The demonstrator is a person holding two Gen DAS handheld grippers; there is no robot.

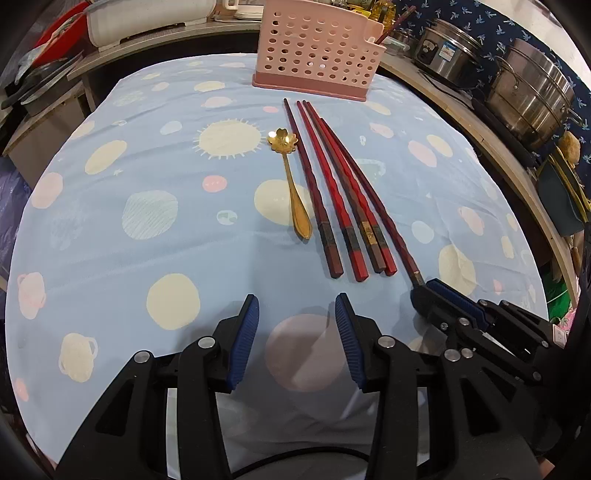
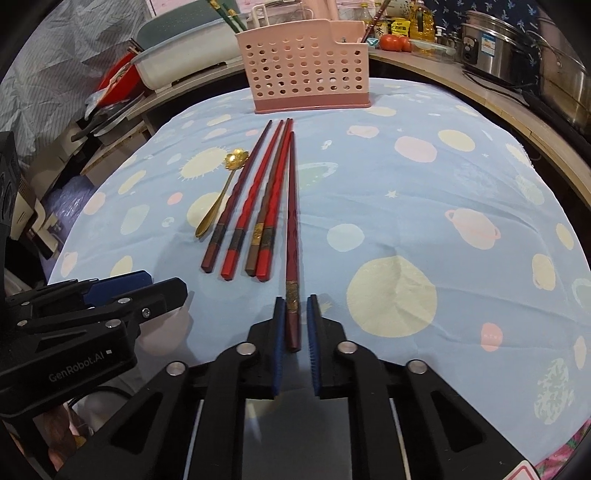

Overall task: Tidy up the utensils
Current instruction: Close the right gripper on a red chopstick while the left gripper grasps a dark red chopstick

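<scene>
Several red and brown chopsticks (image 1: 340, 192) lie side by side on the blue patterned cloth, with a gold flower-bowl spoon (image 1: 291, 184) to their left. A pink perforated holder (image 1: 314, 55) stands behind them. My right gripper (image 2: 295, 310) has its jaws around the near end of the rightmost dark red chopstick (image 2: 291, 236), with small gaps on both sides; the chopstick lies on the cloth. It also shows in the left wrist view (image 1: 424, 291). My left gripper (image 1: 297, 306) is open and empty, near the cloth in front of the chopsticks. It shows at the left of the right wrist view (image 2: 147, 288).
Steel pots (image 1: 532, 92) stand on the counter at the right. A white tub (image 1: 147, 22) and red items sit at the back left. The holder (image 2: 306, 70) has chopsticks in its right compartment. Tomatoes and oil bottles (image 2: 399, 33) lie behind it.
</scene>
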